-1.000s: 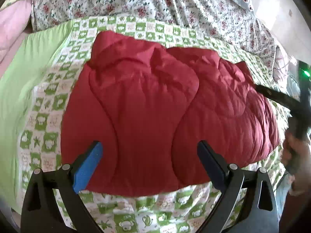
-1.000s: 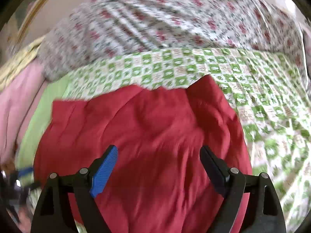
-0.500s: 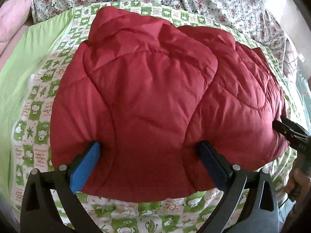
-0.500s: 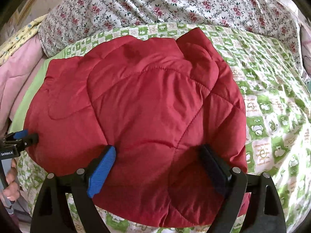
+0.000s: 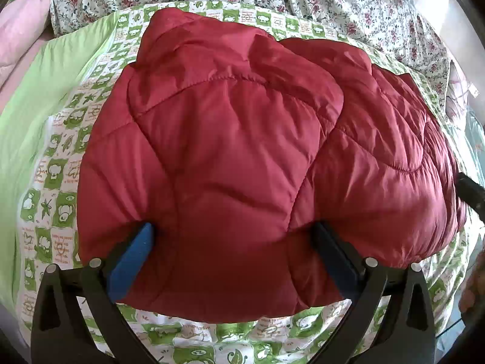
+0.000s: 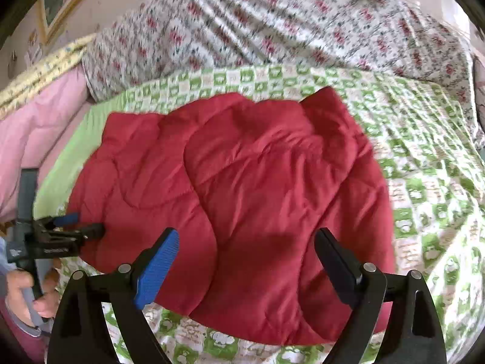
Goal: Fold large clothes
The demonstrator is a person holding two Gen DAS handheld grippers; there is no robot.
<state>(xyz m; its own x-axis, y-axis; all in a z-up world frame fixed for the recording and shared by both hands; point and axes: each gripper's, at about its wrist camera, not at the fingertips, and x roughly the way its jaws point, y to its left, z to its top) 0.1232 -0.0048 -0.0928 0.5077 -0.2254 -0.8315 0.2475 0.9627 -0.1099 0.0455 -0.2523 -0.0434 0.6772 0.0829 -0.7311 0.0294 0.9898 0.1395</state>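
Observation:
A red quilted jacket (image 5: 242, 151) lies folded and puffy on the green-and-white checked bed sheet (image 5: 54, 188). My left gripper (image 5: 233, 230) is open, its wide-set fingertips sunk into the jacket's near edge so the padding bulges between them. In the right wrist view the same jacket (image 6: 257, 188) fills the middle. My right gripper (image 6: 247, 236) hovers open above the jacket's near part, nothing clamped. The left gripper (image 6: 86, 223) shows there at the jacket's left edge, held by a hand (image 6: 27, 288). One black finger of the right gripper (image 5: 473, 194) shows at the jacket's right end.
A floral duvet (image 6: 272, 30) is bunched along the back of the bed. Pink bedding (image 6: 36, 127) and a yellow cloth (image 6: 45, 66) lie at the left. A plain green strip (image 5: 36, 115) borders the sheet. A framed picture (image 6: 60, 3) hangs on the wall.
The left gripper came down onto the jacket's near edge and its tips pressed into the padding. The right gripper first closed in on the jacket, then drew back from it.

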